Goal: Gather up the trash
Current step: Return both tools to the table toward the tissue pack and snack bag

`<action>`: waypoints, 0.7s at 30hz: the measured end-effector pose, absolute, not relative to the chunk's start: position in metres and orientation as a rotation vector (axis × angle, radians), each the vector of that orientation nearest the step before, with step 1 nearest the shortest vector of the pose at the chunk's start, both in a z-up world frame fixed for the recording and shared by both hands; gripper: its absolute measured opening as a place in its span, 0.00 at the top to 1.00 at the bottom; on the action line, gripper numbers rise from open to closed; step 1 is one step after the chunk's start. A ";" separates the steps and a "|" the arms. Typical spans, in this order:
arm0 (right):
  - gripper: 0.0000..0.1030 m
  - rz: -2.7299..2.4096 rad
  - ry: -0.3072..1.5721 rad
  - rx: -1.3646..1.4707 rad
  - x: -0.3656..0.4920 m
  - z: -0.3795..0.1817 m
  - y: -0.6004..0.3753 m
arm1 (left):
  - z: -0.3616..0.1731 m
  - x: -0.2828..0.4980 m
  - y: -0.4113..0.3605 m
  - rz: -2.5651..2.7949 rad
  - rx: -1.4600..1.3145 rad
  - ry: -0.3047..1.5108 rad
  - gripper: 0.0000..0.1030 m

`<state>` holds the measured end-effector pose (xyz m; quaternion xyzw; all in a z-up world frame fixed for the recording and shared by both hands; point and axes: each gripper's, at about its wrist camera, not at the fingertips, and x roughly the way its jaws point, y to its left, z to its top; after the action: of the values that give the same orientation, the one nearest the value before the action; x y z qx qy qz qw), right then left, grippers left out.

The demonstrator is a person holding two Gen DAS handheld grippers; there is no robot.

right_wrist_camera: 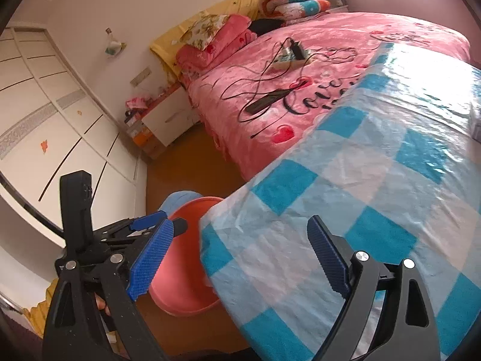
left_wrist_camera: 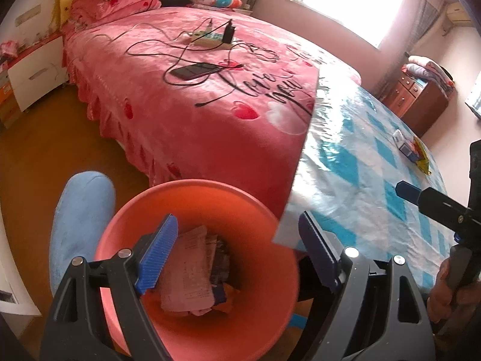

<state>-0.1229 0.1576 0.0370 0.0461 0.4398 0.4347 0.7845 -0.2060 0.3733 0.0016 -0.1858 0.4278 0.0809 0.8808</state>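
Note:
A salmon-pink bin [left_wrist_camera: 192, 188] stands on the floor beside a table with a blue and white checked cover [left_wrist_camera: 360, 162]. Crumpled paper and wrappers [left_wrist_camera: 192, 270] lie inside it. My left gripper [left_wrist_camera: 237, 240] hangs open right above the bin's mouth, nothing between its pads. Small boxes and a yellow wrapper [left_wrist_camera: 413, 149] rest at the table's far side. One finger [left_wrist_camera: 409, 191] of my right gripper reaches over the table. In the right wrist view my right gripper [right_wrist_camera: 240, 255] is open and empty over the table's [right_wrist_camera: 360, 180] near corner, with the bin [right_wrist_camera: 186, 297] and left gripper [right_wrist_camera: 162, 224] to its left.
A bed with a pink cover [left_wrist_camera: 186, 114] lies behind the bin, carrying a power strip [left_wrist_camera: 210, 37], a phone [left_wrist_camera: 192, 70] and cables. A blue plush object [left_wrist_camera: 81, 219] sits on the floor left of the bin. White nightstand [right_wrist_camera: 168, 123], wardrobe doors [right_wrist_camera: 45, 114], wooden dresser [left_wrist_camera: 418, 96].

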 end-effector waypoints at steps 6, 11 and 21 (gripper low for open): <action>0.09 0.910 0.943 0.144 -0.118 0.036 0.135 | 0.009 -0.195 0.355 0.147 -0.366 0.896 0.19; 0.09 0.887 0.946 0.157 -0.116 0.034 0.122 | 0.013 -0.185 0.339 0.124 -0.360 0.907 0.19; 0.09 0.797 0.899 0.186 -0.108 0.037 0.083 | 0.022 -0.165 0.307 0.071 -0.321 0.915 0.19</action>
<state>-0.1081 0.0834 0.0375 0.0875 0.4223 0.3742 0.8209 -0.1655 0.3068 0.0222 -0.1544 0.4397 0.0339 0.8841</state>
